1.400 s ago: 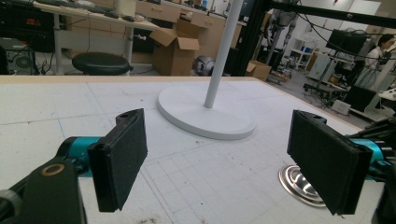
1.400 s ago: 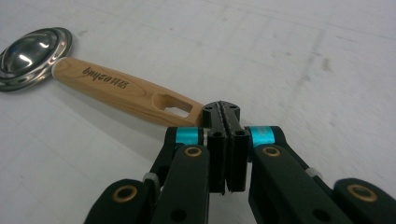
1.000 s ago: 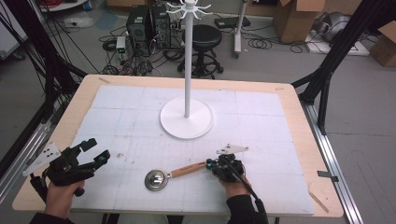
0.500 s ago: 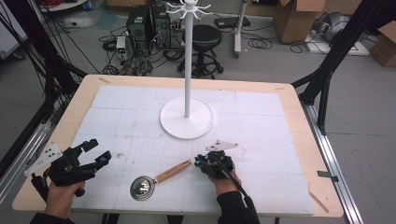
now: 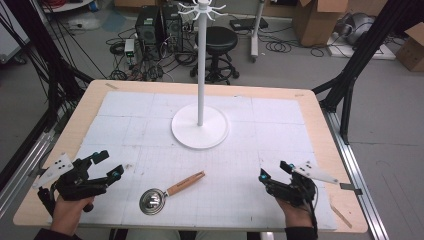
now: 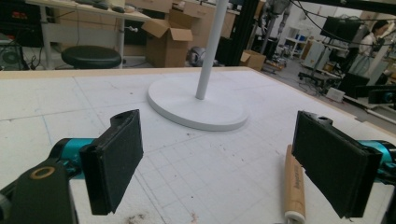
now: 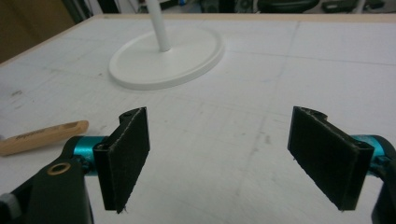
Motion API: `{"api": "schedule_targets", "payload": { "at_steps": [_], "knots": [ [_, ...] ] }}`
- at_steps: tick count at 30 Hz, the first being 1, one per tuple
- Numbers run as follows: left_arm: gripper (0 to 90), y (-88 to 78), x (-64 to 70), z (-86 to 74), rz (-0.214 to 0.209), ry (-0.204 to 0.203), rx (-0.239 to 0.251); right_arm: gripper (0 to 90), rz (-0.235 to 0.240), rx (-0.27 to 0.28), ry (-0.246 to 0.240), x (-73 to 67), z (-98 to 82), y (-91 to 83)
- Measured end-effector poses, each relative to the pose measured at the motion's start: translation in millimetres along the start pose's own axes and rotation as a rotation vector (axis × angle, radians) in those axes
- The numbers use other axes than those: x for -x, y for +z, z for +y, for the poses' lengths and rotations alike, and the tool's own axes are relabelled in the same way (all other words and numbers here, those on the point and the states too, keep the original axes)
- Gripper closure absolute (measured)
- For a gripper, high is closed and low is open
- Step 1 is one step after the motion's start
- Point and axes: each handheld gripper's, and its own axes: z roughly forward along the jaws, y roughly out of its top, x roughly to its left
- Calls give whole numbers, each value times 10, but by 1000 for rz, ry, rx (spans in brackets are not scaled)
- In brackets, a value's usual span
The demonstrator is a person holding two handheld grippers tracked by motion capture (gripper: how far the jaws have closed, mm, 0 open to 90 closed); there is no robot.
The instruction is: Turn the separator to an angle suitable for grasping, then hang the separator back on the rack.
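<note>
A metal scoop [image 5: 152, 201] with a wooden handle [image 5: 186, 183] lies flat on the white mat near the table's front edge. My right gripper [image 5: 274, 171] stands to its right, well apart from it. Its jaws have just been opening and nothing is between them [image 7: 229, 158]; the handle [image 7: 42, 136] lies off to that view's left. My left gripper [image 5: 111, 164] rests at the front left, left of the scoop. Its jaws have just opened slightly further and are empty [image 6: 224, 158], with the handle [image 6: 295, 184] lying beyond the right jaw.
A white hook stand with a round base [image 5: 200, 131] and a tall pole [image 5: 201, 60] rises at the table's middle back. The wooden table edge [image 5: 345, 200] frames the mat. A stool, boxes and cables lie on the floor behind.
The right gripper carried the scoop leftward by its handle, then let go, opened and drew back to the right. The scoop stays where it was left. The left gripper kept its place.
</note>
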Motion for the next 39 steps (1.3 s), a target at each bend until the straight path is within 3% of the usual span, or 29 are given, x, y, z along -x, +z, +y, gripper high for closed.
{"api": "schedule_targets", "payload": {
  "at_steps": [4,7,10,13,21,29,32,39],
  "knots": [
    [170,10,4,-1,-13,1,-3,162,-9,25,-55,62,-66,-201],
    [171,16,3,-1,-23,6,-7,162,-1,94,-57,79,-45,-331],
    [171,24,6,-1,-27,6,-6,162,-17,112,-83,77,-30,-363],
    [171,30,7,-5,-31,6,-5,162,-38,106,-104,65,-21,-370],
    [170,27,-9,-8,-21,2,-7,162,-36,91,-110,53,-4,-312],
    [170,23,-1,-7,10,-7,0,162,-26,110,-81,74,-17,-340],
    [169,29,-29,-3,-2,-22,-1,162,-32,115,-72,90,-17,-339],
    [172,49,5,-5,-30,-12,-12,162,-30,106,-84,58,-16,-322]
  ]
}}
